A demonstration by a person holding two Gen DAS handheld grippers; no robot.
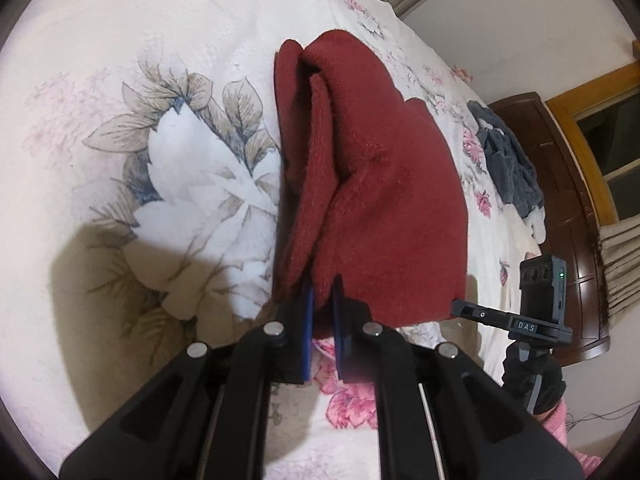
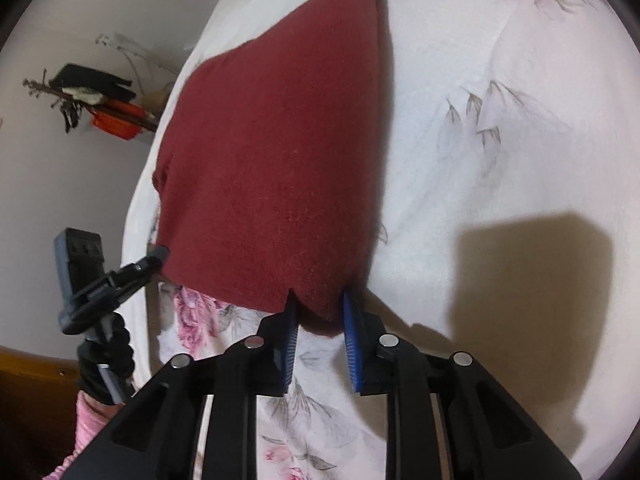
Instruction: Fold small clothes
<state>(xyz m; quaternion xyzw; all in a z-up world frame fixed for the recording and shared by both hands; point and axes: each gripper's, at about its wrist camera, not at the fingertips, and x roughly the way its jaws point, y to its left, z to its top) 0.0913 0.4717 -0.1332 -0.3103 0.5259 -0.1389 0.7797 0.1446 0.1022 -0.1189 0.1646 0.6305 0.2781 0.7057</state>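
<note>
Red garment (image 1: 372, 184) lying on floral bed (image 1: 120, 80), near edge lifting. Left gripper (image 1: 323, 296) jaws pinching near-left corner; right gripper (image 2: 320, 308) jaws pinching near-right corner. Grey clothes (image 1: 508, 164) sitting far right on bed, well apart.

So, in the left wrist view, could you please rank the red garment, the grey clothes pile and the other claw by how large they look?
1. Red garment, easily the largest.
2. and 3. Grey clothes pile and right claw look alike; the pile lies farther off, so I would not rank them.
</note>
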